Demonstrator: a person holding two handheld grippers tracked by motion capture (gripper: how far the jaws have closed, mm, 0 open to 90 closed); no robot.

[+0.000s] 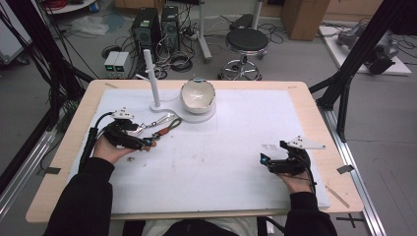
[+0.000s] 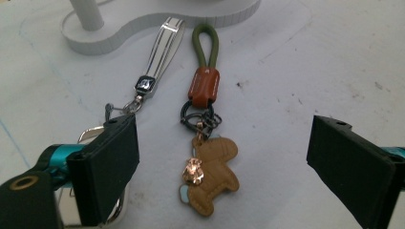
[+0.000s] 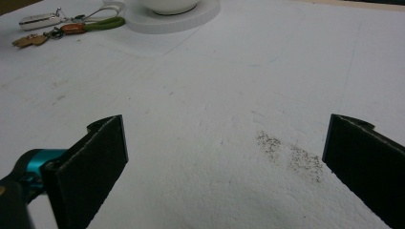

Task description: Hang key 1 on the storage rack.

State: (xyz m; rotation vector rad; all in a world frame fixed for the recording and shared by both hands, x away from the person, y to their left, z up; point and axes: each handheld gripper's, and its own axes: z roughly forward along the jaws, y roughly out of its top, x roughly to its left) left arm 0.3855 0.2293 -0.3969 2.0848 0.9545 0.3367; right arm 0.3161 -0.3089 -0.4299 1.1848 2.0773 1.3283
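A keychain with a green cord loop, a brown leather sleeve and a tan animal-shaped charm (image 2: 210,176) lies flat on the white mat. Beside it lies a second keychain with a silver strap (image 2: 165,43). My left gripper (image 2: 224,129) is open, its jaws wide on either side of the tan charm without touching it. From above, the left gripper (image 1: 142,142) sits at the mat's left, next to the green-loop keychain (image 1: 167,129). My right gripper (image 1: 268,160) rests at the right front, open over bare mat (image 3: 227,124). Both keychains (image 3: 71,28) lie far off in its view.
A white stand with an upright post (image 1: 153,81) and a round base holding a white bowl (image 1: 197,94) stands at the back middle of the mat (image 1: 236,128). The silver strap's tip lies near the stand's base (image 2: 143,24). A stool, boxes and cables lie beyond the table.
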